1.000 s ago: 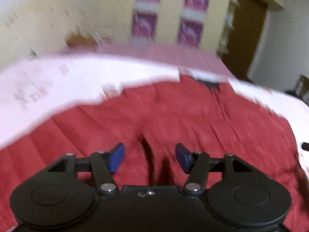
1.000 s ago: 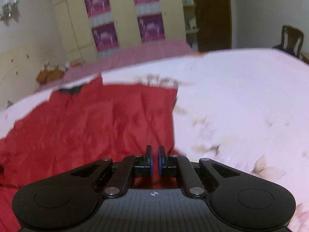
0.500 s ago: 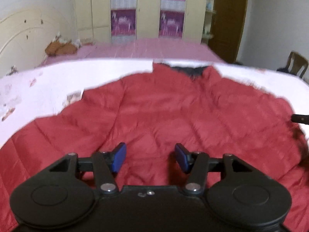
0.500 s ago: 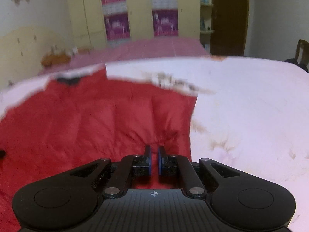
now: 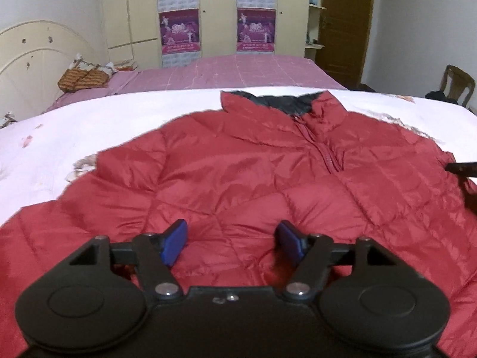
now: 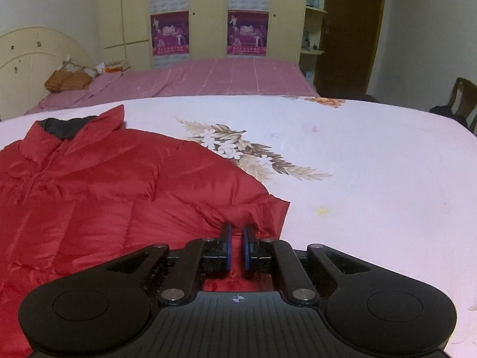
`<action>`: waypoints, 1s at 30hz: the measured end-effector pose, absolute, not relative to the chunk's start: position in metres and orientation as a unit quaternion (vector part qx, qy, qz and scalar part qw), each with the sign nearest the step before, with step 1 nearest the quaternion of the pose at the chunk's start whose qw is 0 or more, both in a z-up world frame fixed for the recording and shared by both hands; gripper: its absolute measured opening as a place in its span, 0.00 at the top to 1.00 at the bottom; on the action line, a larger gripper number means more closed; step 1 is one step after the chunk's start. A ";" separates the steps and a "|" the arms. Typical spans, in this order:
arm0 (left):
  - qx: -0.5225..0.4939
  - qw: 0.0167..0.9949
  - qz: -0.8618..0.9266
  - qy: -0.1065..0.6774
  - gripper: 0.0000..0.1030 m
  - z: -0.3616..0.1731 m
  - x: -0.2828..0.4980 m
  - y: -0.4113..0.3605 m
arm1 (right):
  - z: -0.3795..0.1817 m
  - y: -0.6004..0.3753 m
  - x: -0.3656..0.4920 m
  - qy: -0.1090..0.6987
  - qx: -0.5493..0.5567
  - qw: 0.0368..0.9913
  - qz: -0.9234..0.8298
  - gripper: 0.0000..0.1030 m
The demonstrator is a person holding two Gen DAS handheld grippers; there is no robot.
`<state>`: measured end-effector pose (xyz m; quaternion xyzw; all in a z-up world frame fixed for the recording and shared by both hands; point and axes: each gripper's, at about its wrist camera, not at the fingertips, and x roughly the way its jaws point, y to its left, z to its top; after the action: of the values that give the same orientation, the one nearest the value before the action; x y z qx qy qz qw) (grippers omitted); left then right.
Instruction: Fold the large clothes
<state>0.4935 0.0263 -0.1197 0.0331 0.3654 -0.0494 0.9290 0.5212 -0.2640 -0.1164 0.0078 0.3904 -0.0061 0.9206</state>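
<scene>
A red quilted jacket (image 5: 244,173) lies front up on the white floral bedsheet (image 6: 372,179), its dark-lined collar (image 5: 286,101) at the far side. My left gripper (image 5: 232,241) hovers low over the jacket's lower front; its jaws are opening and its blue pads press on nothing. In the right wrist view the jacket (image 6: 104,197) fills the left half. My right gripper (image 6: 237,246) is shut on bunched red fabric by the sleeve cuff (image 6: 268,214). A dark finger tip (image 5: 460,168) shows at the right edge of the left wrist view.
Behind the sheet stands a second bed with a pink cover (image 6: 214,80). A cream headboard (image 5: 35,56) and a brown bag (image 5: 83,79) are at the left. Yellow wardrobe doors with purple posters (image 5: 256,29), a brown door (image 6: 351,29) and a wooden chair (image 5: 457,85) line the back and right.
Both views have swung and settled lower over the bed, and the blur is gone. The left jaws stand a little wider. The right gripper stays shut on red fabric.
</scene>
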 end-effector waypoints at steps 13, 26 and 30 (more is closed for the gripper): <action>0.043 0.929 -0.060 0.363 0.35 -0.115 0.428 0.018 | -0.095 -0.224 0.444 0.379 0.017 0.924 0.050 0.94; 0.036 0.936 -0.062 0.345 0.34 -0.109 0.428 0.027 | -0.084 -0.229 0.429 0.357 0.025 0.934 0.024 0.94; 0.033 0.927 -0.062 0.368 0.33 -0.128 0.434 0.030 | -0.115 -0.228 0.439 0.412 0.006 0.911 0.012 0.95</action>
<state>0.4336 0.0303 -0.1282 0.0326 0.3677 -0.0618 0.9273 0.4391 -0.2276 -0.1148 0.0057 0.4123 0.0121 0.9109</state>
